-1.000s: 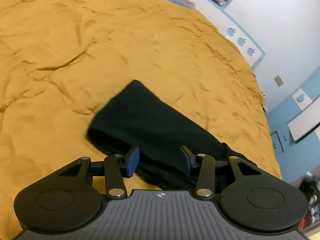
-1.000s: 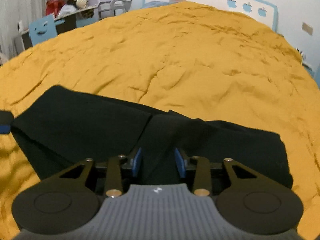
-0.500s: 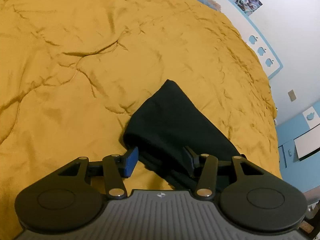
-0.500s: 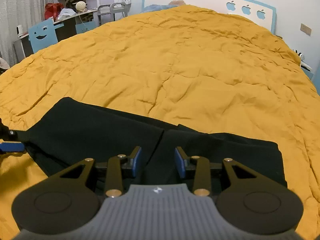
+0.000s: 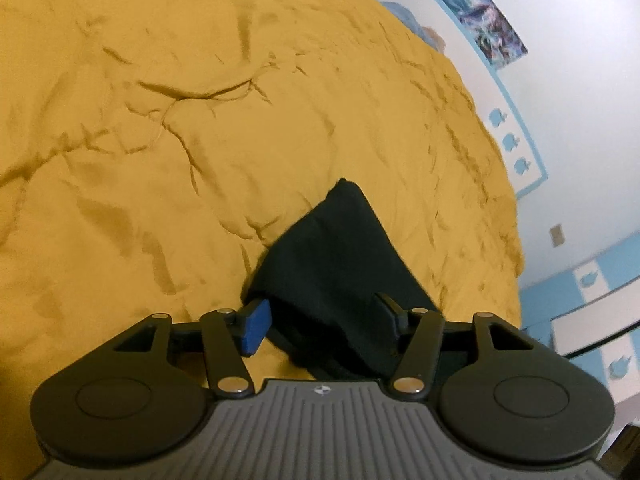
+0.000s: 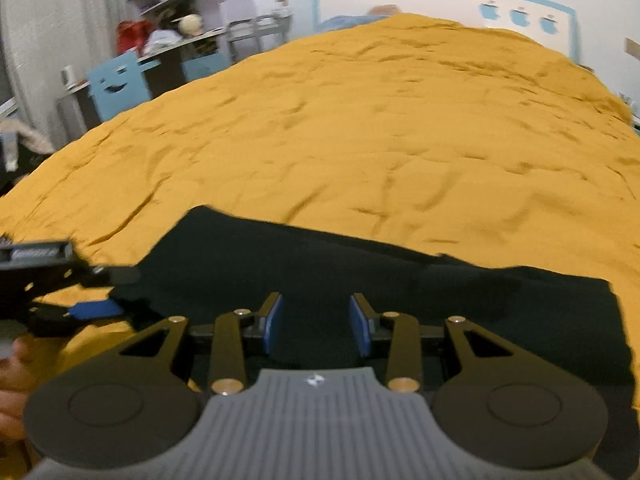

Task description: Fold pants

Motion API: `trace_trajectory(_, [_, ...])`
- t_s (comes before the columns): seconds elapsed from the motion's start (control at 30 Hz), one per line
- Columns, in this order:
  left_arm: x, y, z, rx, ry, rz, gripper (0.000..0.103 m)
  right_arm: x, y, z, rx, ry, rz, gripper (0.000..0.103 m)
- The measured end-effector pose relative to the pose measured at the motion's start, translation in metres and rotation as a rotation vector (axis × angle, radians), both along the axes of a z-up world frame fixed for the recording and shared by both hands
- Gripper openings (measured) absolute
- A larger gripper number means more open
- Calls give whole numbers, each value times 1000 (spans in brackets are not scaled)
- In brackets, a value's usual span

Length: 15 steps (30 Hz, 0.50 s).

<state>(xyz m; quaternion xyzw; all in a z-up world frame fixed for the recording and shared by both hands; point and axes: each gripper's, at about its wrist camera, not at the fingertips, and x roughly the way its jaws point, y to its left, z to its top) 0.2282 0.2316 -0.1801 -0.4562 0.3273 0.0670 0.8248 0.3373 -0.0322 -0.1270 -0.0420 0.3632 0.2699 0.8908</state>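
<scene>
The black pants (image 6: 360, 264) lie folded in a long flat band on the yellow bedspread (image 6: 400, 128). In the left wrist view their left end (image 5: 336, 264) reaches between the fingers. My left gripper (image 5: 320, 320) is open, its jaws on either side of that end; it also shows in the right wrist view (image 6: 92, 292) at the pants' left edge. My right gripper (image 6: 316, 326) is open and empty, low over the middle of the pants near their front edge.
The yellow bedspread (image 5: 200, 140) covers the whole bed, wrinkled. A white and blue headboard (image 6: 440, 4) stands at the far end. Shelves and a blue chair (image 6: 116, 88) stand off the bed's left side. A blue and white cabinet (image 5: 600, 312) stands to the right.
My left gripper has slid along the pants toward their left end, which now fills less of its view. My right gripper has stayed over the middle, open. The pants look flatter.
</scene>
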Motion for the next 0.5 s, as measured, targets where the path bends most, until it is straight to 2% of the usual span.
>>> trace_trajectory(0.1, [3,4,-8,-46,-6,27,66,-4,16,-4,-8,-2,39,34])
trace_trajectory(0.17, [0,5,-8,-57,-8,40,63,-6,26,-8,-28,-13,52,34])
trace_trajectory(0.3, [-14,12,-5,-74,-47,54,60,-11,37,-23,-5,-8,115,34])
trace_trajectory(0.4, [-24,21,-7,-106,-46,55,55,-22,54,-51,-155,55,212,34])
trace_trajectory(0.43, [-27,24,-7,-108,-43,63,55,-30,56,-54,-196,50,254,31])
trace_trajectory(0.5, [-32,29,-4,-79,-46,91,56,-34,50,-48,-195,89,276,26])
